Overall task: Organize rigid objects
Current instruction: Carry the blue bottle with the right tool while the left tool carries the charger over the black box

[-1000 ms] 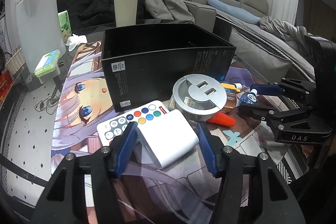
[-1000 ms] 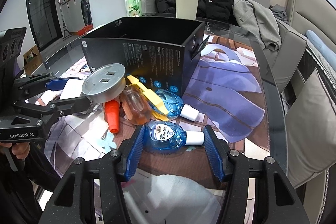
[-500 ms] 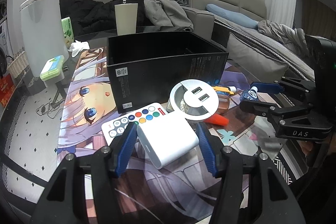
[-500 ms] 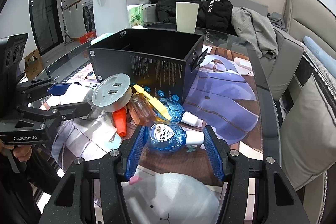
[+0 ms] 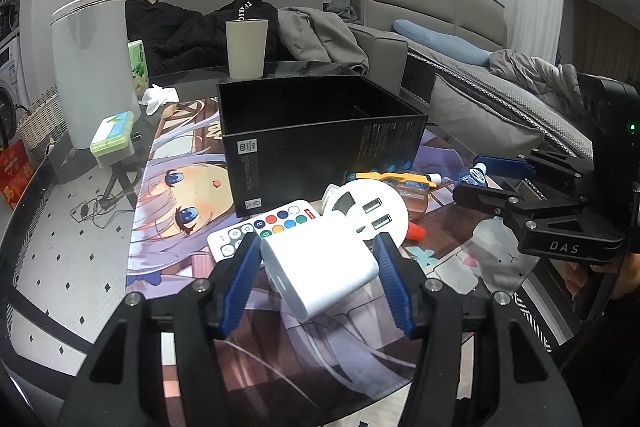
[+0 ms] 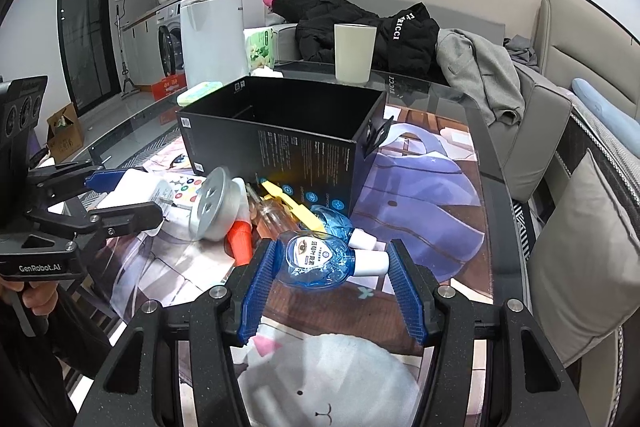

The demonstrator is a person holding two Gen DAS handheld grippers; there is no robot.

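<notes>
You have both grabs made: your left tool (image 5: 316,279) is clamped on the white charger block (image 5: 320,273), your right tool (image 6: 332,279) on the blue bottle (image 6: 320,261) — both just above the tabletop's near edge. Next, carry each into the black box (image 5: 320,131) mid-tabletop — clear its wall first.

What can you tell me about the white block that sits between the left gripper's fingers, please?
The white block is a smooth, glossy plastic brick with rounded edges and a small slot on its near end face. The left gripper is shut on it, a blue ribbed pad against each side. It is skewed between the pads, near end lower. It overlaps the view of the remote control and the round USB hub. In the right wrist view two metal prongs stick out of its far end.
</notes>
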